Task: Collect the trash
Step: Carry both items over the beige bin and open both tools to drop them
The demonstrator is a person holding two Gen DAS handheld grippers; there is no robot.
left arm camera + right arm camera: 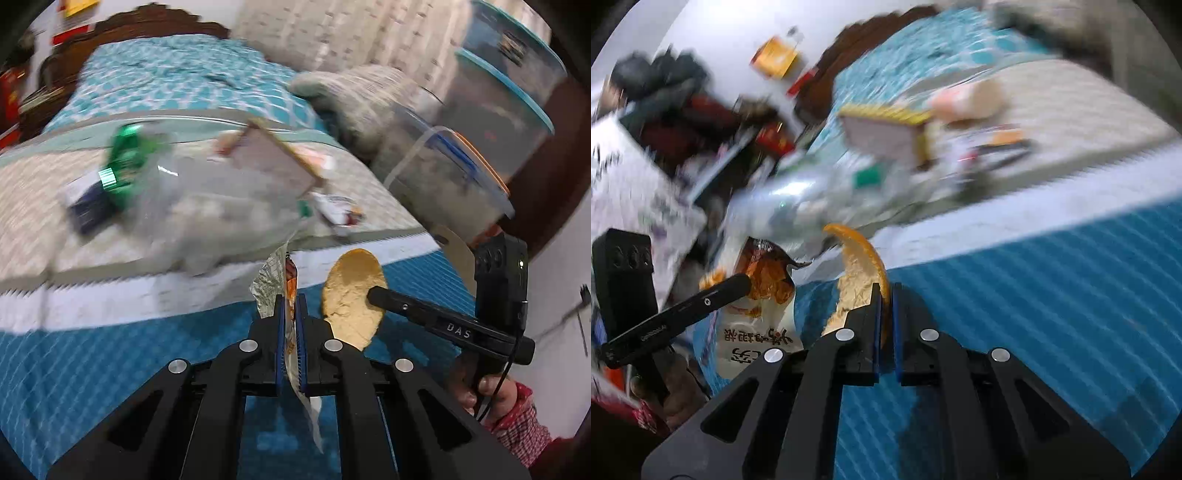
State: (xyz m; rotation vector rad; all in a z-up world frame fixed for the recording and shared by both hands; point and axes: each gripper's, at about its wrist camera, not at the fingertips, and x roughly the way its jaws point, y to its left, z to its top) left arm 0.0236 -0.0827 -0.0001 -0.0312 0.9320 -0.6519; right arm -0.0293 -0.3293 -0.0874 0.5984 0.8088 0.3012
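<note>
So, your left gripper [291, 310] is clamped on a crumpled snack wrapper [290, 280], foil edge sticking up past the fingertips and a strip hanging below them. Your right gripper [886, 295] is pinched narrow on a piece of orange peel [858, 273], pith side facing left. Both are held up off the bed [110, 369], close beside each other. Behind them, a clear plastic bag [207, 206] of trash lies on the mattress, blurred, with a green wrapper [123, 162] and a flat carton [273, 158] in or on it; can't tell which.
</note>
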